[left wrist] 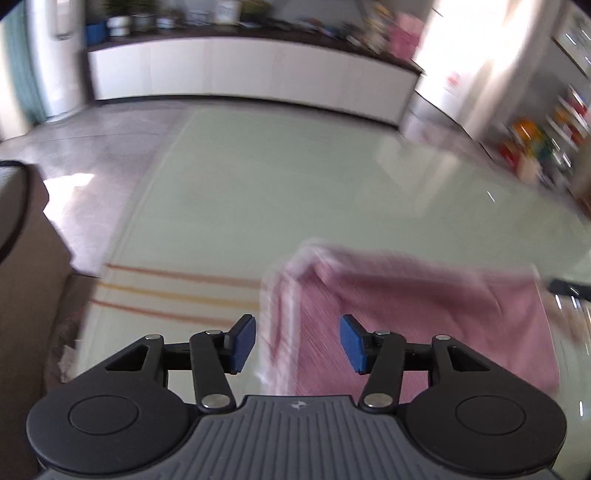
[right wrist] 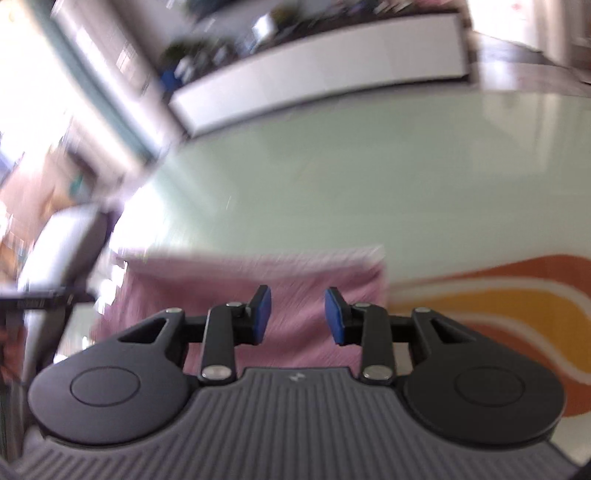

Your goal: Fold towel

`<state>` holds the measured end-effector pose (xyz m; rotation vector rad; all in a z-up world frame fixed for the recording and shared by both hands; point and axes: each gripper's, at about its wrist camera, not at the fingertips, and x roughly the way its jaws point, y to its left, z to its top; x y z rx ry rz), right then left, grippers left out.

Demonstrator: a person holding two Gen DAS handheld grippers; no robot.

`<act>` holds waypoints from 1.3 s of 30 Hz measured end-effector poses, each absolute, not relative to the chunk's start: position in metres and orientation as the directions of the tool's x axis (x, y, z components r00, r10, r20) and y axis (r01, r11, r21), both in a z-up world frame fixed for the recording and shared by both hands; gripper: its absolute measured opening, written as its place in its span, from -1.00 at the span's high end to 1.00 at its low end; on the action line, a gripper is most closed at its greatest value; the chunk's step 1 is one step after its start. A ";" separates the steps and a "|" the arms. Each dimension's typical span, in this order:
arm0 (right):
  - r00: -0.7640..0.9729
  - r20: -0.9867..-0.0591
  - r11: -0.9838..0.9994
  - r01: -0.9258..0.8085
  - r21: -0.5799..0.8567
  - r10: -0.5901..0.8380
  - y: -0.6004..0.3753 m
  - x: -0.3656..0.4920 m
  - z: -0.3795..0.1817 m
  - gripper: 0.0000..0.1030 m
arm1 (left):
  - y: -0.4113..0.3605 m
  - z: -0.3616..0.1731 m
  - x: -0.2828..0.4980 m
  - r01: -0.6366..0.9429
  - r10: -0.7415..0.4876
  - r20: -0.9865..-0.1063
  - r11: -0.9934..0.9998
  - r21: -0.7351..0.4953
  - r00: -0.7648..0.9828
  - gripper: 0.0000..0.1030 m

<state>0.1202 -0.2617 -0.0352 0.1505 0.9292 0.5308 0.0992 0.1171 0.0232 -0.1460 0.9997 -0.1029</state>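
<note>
The left tongs (left wrist: 297, 343) stand apart with nothing between the blue pads, above the left edge of the pink towel (left wrist: 417, 317). The right tongs (right wrist: 297, 315) are parted less widely, also empty, over the towel (right wrist: 258, 280), which lies flat on the pale green glass counter (left wrist: 295, 184). Only the right view shows an orange and yellow wavy band (right wrist: 517, 314) beside the towel; only the left shows thin stripes (left wrist: 177, 291). Everything is blurred. A long white cabinet (left wrist: 251, 74) lines the far wall.

A pale green table (left wrist: 295, 192) bore orange and yellow stripes (right wrist: 517, 306). Beyond it stood a long white cabinet (left wrist: 251, 74) topped with potted plants (left wrist: 120, 20).
</note>
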 end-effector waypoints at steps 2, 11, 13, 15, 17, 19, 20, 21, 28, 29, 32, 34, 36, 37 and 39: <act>0.466 -0.738 0.867 -0.357 0.347 0.487 -0.257 0.125 -0.043 0.36 | 0.099 0.017 0.111 0.066 -0.164 -0.834 0.986 -0.151 0.528 -0.07; 0.578 -0.691 0.895 -0.188 0.404 0.433 -0.298 0.141 -0.053 0.33 | 0.093 0.000 0.182 -0.058 -0.074 -0.828 0.990 -0.127 0.555 -0.15; 0.619 -0.687 0.918 -0.164 0.360 0.380 -0.304 0.137 -0.046 0.32 | 0.102 0.002 0.183 -0.118 -0.022 -0.827 0.987 -0.107 0.562 -0.21; 0.613 -0.679 0.909 -0.186 0.372 0.403 -0.307 0.131 -0.039 0.26 | 0.106 0.008 0.172 -0.117 -0.016 -0.823 0.988 -0.100 0.568 -0.23; 0.570 -0.686 0.888 -0.222 0.403 0.453 -0.303 0.124 -0.035 0.17 | 0.108 0.014 0.154 -0.110 0.000 -0.820 0.991 -0.077 0.572 -0.30; 0.521 -0.690 0.863 -0.267 0.428 0.503 -0.294 0.111 -0.034 0.16 | 0.104 0.017 0.131 -0.063 -0.037 -0.816 0.994 -0.090 0.576 -0.40; 0.495 -0.691 0.849 -0.290 0.441 0.527 -0.288 0.104 -0.034 0.16 | 0.101 0.016 0.123 -0.042 -0.056 -0.815 0.994 -0.098 0.577 -0.40; 0.476 -0.693 0.841 -0.312 0.442 0.541 -0.282 0.093 -0.034 0.16 | 0.099 0.015 0.116 -0.021 -0.074 -0.813 0.994 -0.106 0.577 -0.40; 0.425 -0.749 0.854 -0.365 0.371 0.508 -0.271 0.046 -0.044 0.07 | 0.082 -0.017 0.073 0.078 -0.111 -0.808 0.994 -0.080 0.579 -0.39; 0.440 -0.746 0.858 -0.372 0.355 0.500 -0.273 0.044 -0.044 0.18 | 0.080 -0.018 0.068 0.078 -0.094 -0.807 0.995 -0.060 0.583 -0.38; 0.490 -0.740 0.876 -0.384 0.292 0.461 -0.279 0.037 -0.042 0.44 | 0.076 -0.022 0.053 0.077 -0.066 -0.800 0.997 -0.025 0.596 -0.40; 0.502 -0.736 0.878 -0.392 0.274 0.454 -0.282 0.038 -0.041 0.49 | 0.076 -0.023 0.045 0.077 -0.064 -0.791 0.997 -0.022 0.608 -0.40; 0.510 -0.738 0.882 -0.397 0.255 0.443 -0.284 0.039 -0.040 0.49 | 0.077 -0.020 0.037 0.071 -0.061 -0.784 0.997 -0.021 0.618 -0.40; 0.513 -0.740 0.884 -0.398 0.243 0.435 -0.285 0.038 -0.040 0.49 | 0.077 -0.016 0.034 0.059 -0.039 -0.782 0.998 -0.003 0.621 -0.40; 0.538 -0.749 0.895 -0.415 0.165 0.387 -0.285 0.030 -0.033 0.37 | 0.077 -0.006 0.030 0.032 0.013 -0.779 0.999 0.042 0.626 -0.38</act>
